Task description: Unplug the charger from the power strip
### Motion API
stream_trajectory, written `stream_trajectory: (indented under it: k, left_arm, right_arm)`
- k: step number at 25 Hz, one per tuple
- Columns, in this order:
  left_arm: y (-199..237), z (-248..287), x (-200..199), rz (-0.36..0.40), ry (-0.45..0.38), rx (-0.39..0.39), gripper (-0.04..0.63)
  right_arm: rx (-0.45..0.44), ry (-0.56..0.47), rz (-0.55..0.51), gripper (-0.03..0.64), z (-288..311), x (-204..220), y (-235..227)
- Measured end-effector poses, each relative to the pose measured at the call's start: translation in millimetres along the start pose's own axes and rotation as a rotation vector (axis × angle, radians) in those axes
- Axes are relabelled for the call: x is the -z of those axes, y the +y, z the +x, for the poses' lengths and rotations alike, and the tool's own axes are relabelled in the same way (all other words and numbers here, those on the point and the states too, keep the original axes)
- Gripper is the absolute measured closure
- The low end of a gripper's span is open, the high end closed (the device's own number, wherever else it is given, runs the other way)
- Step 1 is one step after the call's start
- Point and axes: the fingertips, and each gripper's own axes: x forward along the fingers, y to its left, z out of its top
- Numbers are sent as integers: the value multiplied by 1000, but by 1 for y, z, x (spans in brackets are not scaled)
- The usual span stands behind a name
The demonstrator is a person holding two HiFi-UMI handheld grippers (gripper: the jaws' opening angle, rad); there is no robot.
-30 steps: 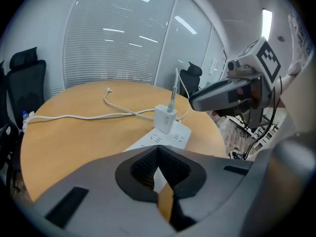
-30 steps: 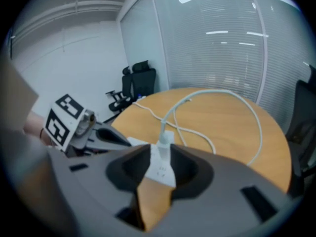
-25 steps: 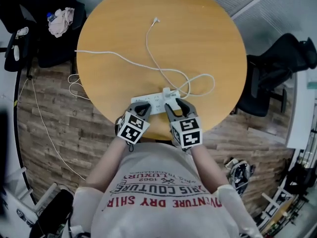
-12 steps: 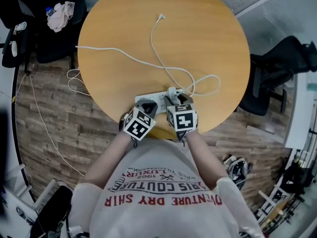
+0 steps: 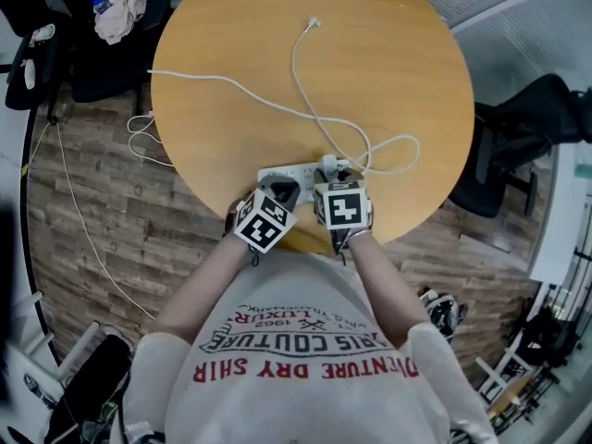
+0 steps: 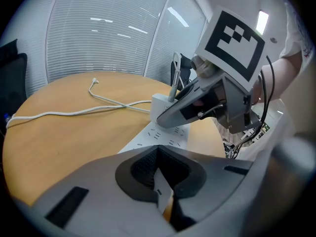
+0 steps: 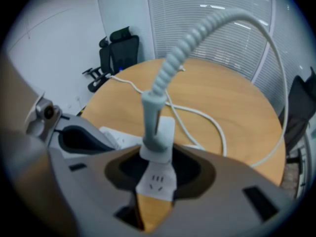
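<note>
A white power strip [image 5: 294, 171] lies near the front edge of the round wooden table [image 5: 398, 54]. A white charger [image 5: 328, 166] stands plugged into its right end, and its cable [image 5: 310, 81] loops away across the table. My right gripper [image 5: 333, 185] points steeply down over the charger [image 7: 159, 132]. Its jaws are closing, with the charger between them and the pads against its sides. My left gripper [image 5: 282, 191] is shut, its tips resting on the near left end of the strip [image 6: 163, 135]. In the left gripper view the right gripper [image 6: 195, 105] shows over the charger.
The strip's own cord [image 5: 213, 86] runs left and drops over the table edge in loops [image 5: 141, 141]. Black office chairs stand at the right [image 5: 527, 146] and upper left [image 5: 102, 54], the latter with a cloth [image 5: 122, 12] on it. Wooden floor surrounds the table.
My right gripper has tipped down and sunk over the charger, and its jaws have narrowed around it. The left gripper has stayed on the strip's end.
</note>
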Motion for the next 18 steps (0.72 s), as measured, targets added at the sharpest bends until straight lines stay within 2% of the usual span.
stream_trajectory:
  k: [3, 8, 14, 18]
  left_arm:
    - [3, -2, -1, -25, -4, 5, 565]
    - [6, 0, -1, -45, 14, -1, 565]
    - [6, 1, -4, -35, 3, -8, 565]
    - [12, -1, -3, -98, -3, -37, 565]
  right_arm:
    - [12, 22, 2, 456, -4, 0, 2]
    - [3, -79, -18, 460, -27, -25, 6]
    - [-12, -137, -5, 460, -48, -36, 4]
    - [-33, -205, 0, 460, -71, -40, 2]
